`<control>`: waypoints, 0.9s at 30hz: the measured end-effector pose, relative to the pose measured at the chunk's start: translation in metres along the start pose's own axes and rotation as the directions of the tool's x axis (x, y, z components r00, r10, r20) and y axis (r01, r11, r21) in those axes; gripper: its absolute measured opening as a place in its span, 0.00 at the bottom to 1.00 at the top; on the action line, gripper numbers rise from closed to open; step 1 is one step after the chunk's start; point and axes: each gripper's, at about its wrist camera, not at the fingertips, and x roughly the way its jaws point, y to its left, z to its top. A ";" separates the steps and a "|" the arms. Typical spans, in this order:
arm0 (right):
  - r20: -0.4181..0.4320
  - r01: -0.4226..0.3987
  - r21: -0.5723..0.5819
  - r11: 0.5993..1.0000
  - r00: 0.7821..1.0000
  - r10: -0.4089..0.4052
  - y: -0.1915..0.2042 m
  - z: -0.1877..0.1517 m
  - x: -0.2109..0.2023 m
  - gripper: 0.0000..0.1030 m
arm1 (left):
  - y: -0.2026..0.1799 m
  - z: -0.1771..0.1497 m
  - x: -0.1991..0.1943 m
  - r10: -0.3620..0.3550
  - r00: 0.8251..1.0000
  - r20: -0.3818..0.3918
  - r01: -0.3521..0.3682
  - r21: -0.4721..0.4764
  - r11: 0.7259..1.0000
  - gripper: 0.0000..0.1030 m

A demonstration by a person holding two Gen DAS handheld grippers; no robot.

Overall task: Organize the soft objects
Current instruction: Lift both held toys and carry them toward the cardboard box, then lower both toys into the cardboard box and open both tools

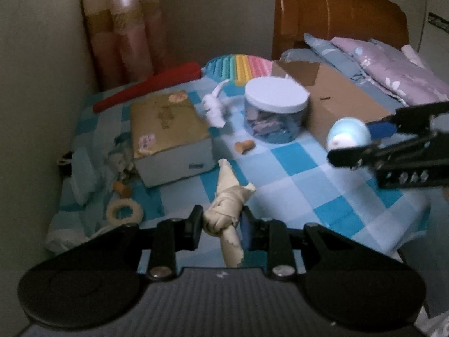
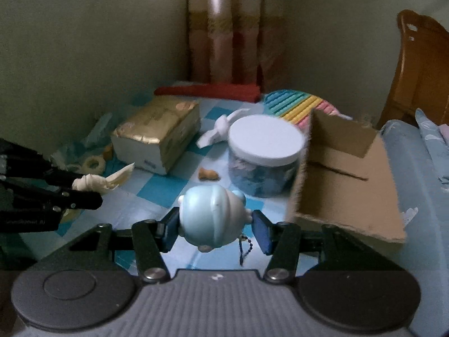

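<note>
1. Your left gripper is pinching the knotted cream chew toy at its knot. In the left wrist view the toy sits low in the centre of the frame, clear of the checked blue cloth, one twisted end pointing up and the other down toward the camera.

2. Your right gripper is clamped on the pale blue squishy figure, low in the centre of the right wrist view. Both pads touch its sides, and a small bead chain hangs beneath it.

3. The step in hand looks like the carry: both soft things are gripped and off the cloth, neither yet put away.

4. The open cardboard box, at the right of the right wrist view just beside the white-lidded jar, is the likely place for them. That is a guess, as the task names no container.

5. Next, bring the right gripper over the box's opening before you spread the jaws; mind the raised flap at its near left edge.

6. Follow with the left gripper, keeping the two tools apart.

7. The small ring, lower left of the left wrist view, remains on the cloth.
</note>
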 end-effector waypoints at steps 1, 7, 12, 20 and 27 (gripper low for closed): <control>0.005 0.000 0.000 1.000 1.000 0.000 -0.005 0.003 -0.007 0.58 | -0.002 0.001 -0.005 -0.002 1.000 0.006 0.002 0.006 1.000 0.26; 0.045 0.033 0.002 0.999 0.998 -0.033 -0.041 0.026 -0.032 0.58 | -0.013 0.009 -0.020 -0.018 0.999 0.038 0.018 0.024 1.000 0.26; 0.054 0.105 -0.009 0.994 0.993 -0.104 -0.070 0.043 -0.023 0.58 | -0.025 0.017 -0.024 -0.038 0.998 0.053 0.035 0.045 0.998 0.26; 0.013 0.086 0.021 0.996 0.996 -0.086 -0.097 0.045 0.003 0.84 | -0.042 0.032 -0.014 -0.056 0.997 0.049 0.052 0.077 0.996 0.26; -0.003 0.102 0.053 0.993 0.995 -0.102 -0.093 0.025 -0.004 0.90 | -0.053 0.062 0.000 -0.086 0.995 0.048 0.080 0.119 0.990 0.26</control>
